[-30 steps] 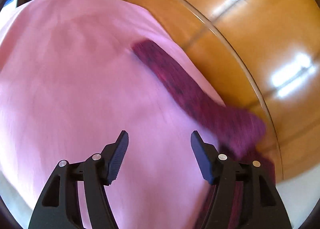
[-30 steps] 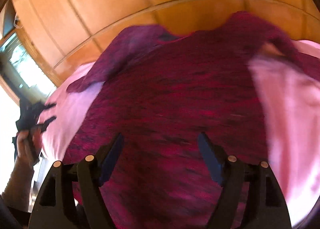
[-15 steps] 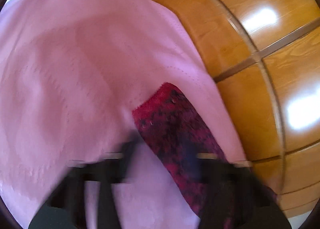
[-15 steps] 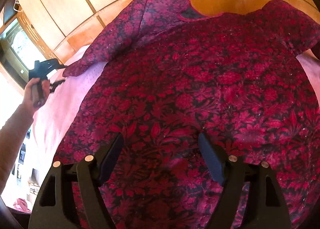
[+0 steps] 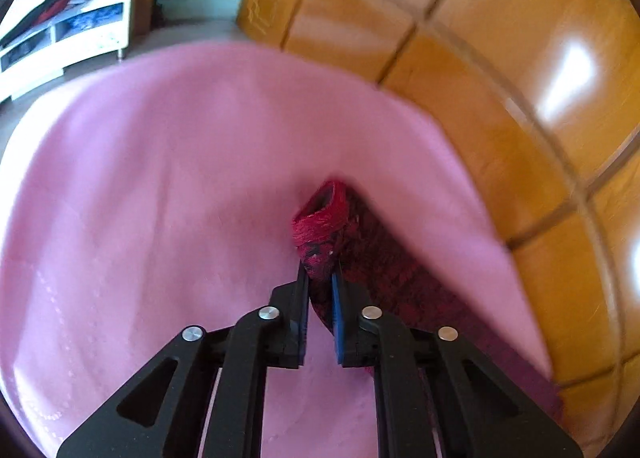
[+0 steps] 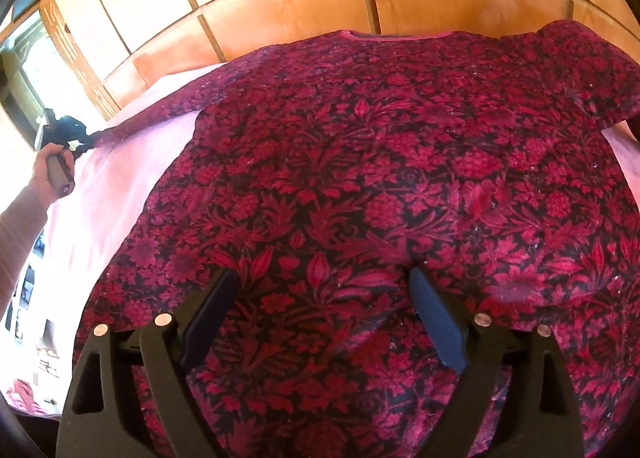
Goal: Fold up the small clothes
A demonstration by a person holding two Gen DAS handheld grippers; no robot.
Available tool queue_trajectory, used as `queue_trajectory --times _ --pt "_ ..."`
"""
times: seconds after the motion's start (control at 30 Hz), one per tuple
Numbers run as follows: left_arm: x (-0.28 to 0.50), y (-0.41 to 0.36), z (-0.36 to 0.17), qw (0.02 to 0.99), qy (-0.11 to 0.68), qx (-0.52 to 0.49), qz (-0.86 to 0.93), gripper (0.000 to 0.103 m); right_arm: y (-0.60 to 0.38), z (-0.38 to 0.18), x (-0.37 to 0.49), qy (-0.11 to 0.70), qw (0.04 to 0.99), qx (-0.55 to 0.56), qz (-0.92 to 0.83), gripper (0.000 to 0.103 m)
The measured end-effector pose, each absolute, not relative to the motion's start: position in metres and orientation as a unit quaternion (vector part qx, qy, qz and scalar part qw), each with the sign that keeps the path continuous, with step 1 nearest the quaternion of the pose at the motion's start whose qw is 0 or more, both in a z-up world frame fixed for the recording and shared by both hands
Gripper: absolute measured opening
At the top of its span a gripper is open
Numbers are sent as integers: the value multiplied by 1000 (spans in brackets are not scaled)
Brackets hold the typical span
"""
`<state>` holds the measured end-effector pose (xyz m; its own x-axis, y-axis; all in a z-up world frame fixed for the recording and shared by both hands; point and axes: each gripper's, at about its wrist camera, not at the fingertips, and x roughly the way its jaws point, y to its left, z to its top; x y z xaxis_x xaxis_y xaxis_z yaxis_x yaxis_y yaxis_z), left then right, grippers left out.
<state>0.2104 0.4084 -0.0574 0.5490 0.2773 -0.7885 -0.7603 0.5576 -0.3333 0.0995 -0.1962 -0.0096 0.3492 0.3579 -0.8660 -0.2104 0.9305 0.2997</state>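
Pink sheet [image 5: 168,185] spread over the bed

A red floral top [image 6: 400,185] lies flat, front down, directly on the sheet, its neckline toward the wooden panelling [image 6: 288,5] behind

The top [image 6: 400,177] is crimson with a dense black floral-and-leaf pattern, lying on a plain pink sheet [image 5: 160,177] against glossy orange-brown wood panelling [image 5: 500,57], and the hand-held gripper [image 6: 324,314] is black with blue pads.

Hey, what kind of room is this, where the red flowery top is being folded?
Probably a bedroom at home. The red floral top lies on a pink sheet against glossy wooden panelling, maybe a headboard or wardrobe, and a low white shelf unit stands beyond.
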Motion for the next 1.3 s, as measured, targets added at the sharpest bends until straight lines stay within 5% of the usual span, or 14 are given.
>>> queue_trajectory --times 0.13,0.33,0.43,0.53,0.8,0.87,1.03,1.17,1.3 --pt "194 379 -46 824 346 -322 312 36 -195 -10 101 546 817 68 175 89" --pt "171 285 -12 886 339 -262 175 39 -233 17 99 527 833 93 141 83" --pt "153 223 -6 905 350 -228 76 57 -287 31 94 506 851 120 70 83" --pt "141 164 -11 908 368 -200 -13 60 -344 29 76 508 849 142 -11 82" --pt "114 37 -28 901 398 -94 -144 60 -362 2 18 554 815 170 14 21" --pt "101 10 -34 900 401 -61 -156 60 -360 8 10 550 818 168 25 16" --pt "86 -20 -52 890 425 -5 -165 60 -365 21 -5 558 815 149 52 16" --pt "89 -24 -74 884 440 -5 -157 62 -436 31 6 490 820 294 22 56" --pt "86 -24 -74 885 439 -2 -155 66 -521 29 35 399 812 423 -53 56"
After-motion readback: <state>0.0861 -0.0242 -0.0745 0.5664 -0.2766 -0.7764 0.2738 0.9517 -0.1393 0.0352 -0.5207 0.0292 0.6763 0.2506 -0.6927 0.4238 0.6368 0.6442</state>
